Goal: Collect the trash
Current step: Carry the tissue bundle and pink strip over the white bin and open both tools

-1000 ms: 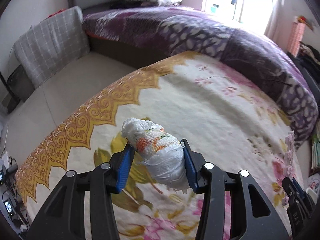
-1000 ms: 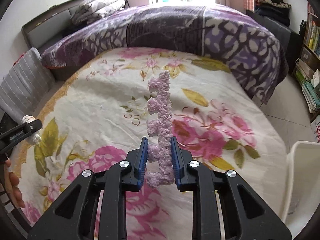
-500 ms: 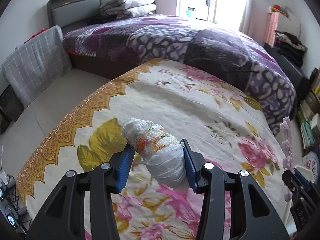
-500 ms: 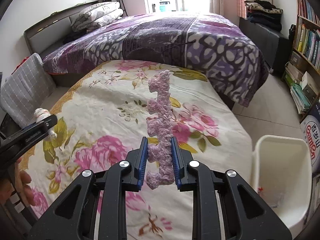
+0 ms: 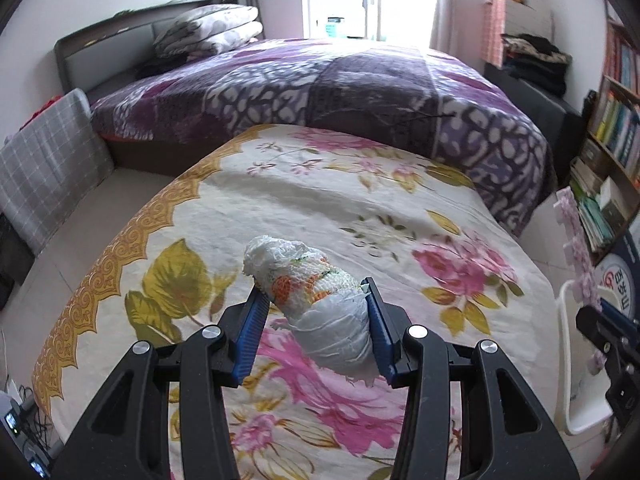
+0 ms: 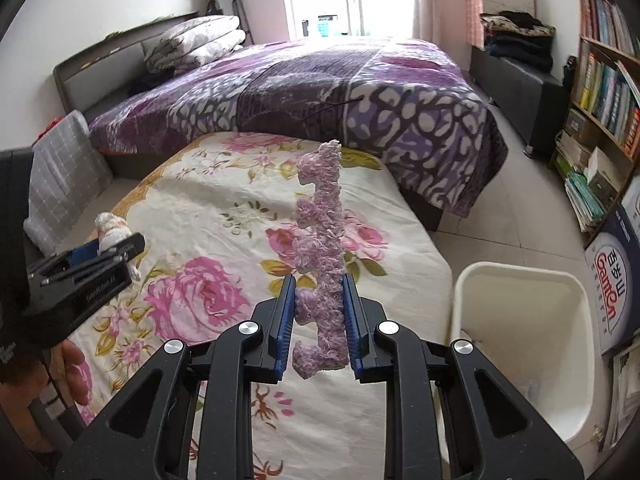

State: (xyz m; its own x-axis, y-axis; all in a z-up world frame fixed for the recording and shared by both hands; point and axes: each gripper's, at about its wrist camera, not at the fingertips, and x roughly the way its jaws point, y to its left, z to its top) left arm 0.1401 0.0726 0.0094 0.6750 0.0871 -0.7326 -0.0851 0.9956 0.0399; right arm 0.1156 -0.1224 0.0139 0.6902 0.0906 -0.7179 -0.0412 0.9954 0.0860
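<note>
My left gripper point(image 5: 314, 292) is shut on a rolled-up white diaper point(image 5: 316, 300) with an orange print, held above the floral blanket point(image 5: 360, 208). My right gripper point(image 6: 319, 280) is shut on a long pink foam piece point(image 6: 320, 240) with notched edges, which stands upright between the blue pads. A white plastic bin point(image 6: 524, 332) stands on the floor to the right of the mattress, below and right of the right gripper. In the right wrist view the left gripper point(image 6: 116, 246) with the diaper point(image 6: 112, 228) shows at the left edge. The foam piece point(image 5: 576, 240) and bin rim point(image 5: 564, 360) appear at the left view's right edge.
A bed with a purple quilt point(image 6: 320, 92) and folded bedding point(image 6: 196, 40) fills the back. A grey checked cushion point(image 5: 44, 164) leans at the left. Bookshelves point(image 6: 600, 92) and a printed box point(image 6: 612, 280) line the right wall. Cables and chargers point(image 5: 20, 432) lie at the lower left.
Both grippers have swung to the right and risen a little, each keeping its load. The white bin has come into full view beside the right gripper.
</note>
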